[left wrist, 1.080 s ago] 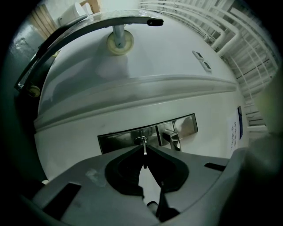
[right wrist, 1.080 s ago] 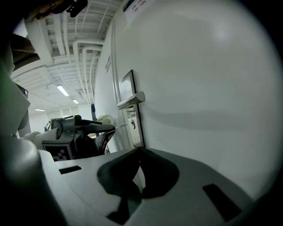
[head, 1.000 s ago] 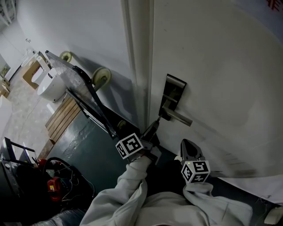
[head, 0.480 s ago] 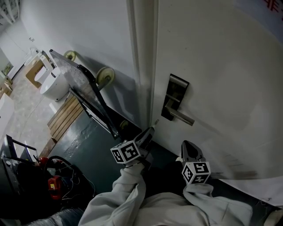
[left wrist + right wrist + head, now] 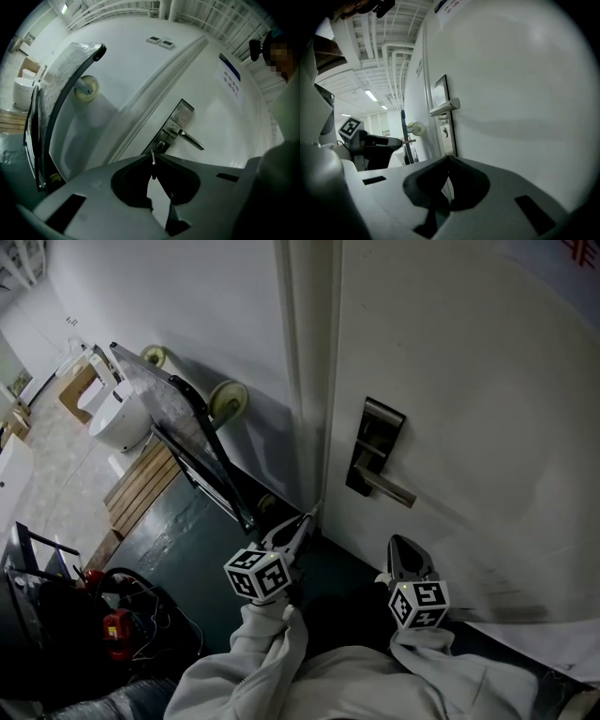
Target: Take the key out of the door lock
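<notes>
Left gripper (image 5: pixel 302 524) pulled back from door lock (image 5: pixel 373 448), rolled | jaws pinching key (image 5: pixel 153 157) | right gripper (image 5: pixel 447 160) jaws pressed together, empty | door sign (image 5: pixel 229 78) print unreadable

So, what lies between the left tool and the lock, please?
Only bare door, as the left gripper view shows; the left tool holds the key.
</notes>
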A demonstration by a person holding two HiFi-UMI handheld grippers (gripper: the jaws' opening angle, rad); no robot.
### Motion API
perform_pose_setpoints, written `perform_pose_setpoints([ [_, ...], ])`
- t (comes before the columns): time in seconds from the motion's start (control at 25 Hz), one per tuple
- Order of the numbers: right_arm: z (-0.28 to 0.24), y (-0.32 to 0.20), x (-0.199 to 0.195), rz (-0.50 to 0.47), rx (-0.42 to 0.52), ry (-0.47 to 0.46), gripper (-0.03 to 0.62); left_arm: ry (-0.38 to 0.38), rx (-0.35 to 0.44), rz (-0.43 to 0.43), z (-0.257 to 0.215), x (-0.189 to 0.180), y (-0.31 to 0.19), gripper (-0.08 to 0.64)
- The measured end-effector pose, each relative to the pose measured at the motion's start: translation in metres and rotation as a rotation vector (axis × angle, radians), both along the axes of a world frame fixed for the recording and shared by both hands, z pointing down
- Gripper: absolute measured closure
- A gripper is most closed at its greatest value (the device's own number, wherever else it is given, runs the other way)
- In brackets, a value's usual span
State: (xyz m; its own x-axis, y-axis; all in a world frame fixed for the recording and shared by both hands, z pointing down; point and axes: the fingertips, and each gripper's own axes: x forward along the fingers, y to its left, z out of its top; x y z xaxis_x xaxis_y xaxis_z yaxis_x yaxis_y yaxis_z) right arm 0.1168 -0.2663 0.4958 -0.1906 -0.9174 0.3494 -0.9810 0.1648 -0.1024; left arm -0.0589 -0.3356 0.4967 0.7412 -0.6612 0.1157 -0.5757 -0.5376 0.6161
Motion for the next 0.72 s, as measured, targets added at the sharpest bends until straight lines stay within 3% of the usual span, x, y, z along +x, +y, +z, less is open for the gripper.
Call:
perform_pose_setpoints([
  [0.44, -0.006, -0.003, 0.007, -0.005, 0.023, 0.004, 0.541, -0.277, 0.204, -0.001, -0.009, 0.003, 0.019, 0.534],
  [0.72, -0.024, -0.006, 0.012, -0.021, 0.065, 0.034, 0.541, -0.311, 0.272, 0.039, -0.014, 0.018, 0.022, 0.534],
])
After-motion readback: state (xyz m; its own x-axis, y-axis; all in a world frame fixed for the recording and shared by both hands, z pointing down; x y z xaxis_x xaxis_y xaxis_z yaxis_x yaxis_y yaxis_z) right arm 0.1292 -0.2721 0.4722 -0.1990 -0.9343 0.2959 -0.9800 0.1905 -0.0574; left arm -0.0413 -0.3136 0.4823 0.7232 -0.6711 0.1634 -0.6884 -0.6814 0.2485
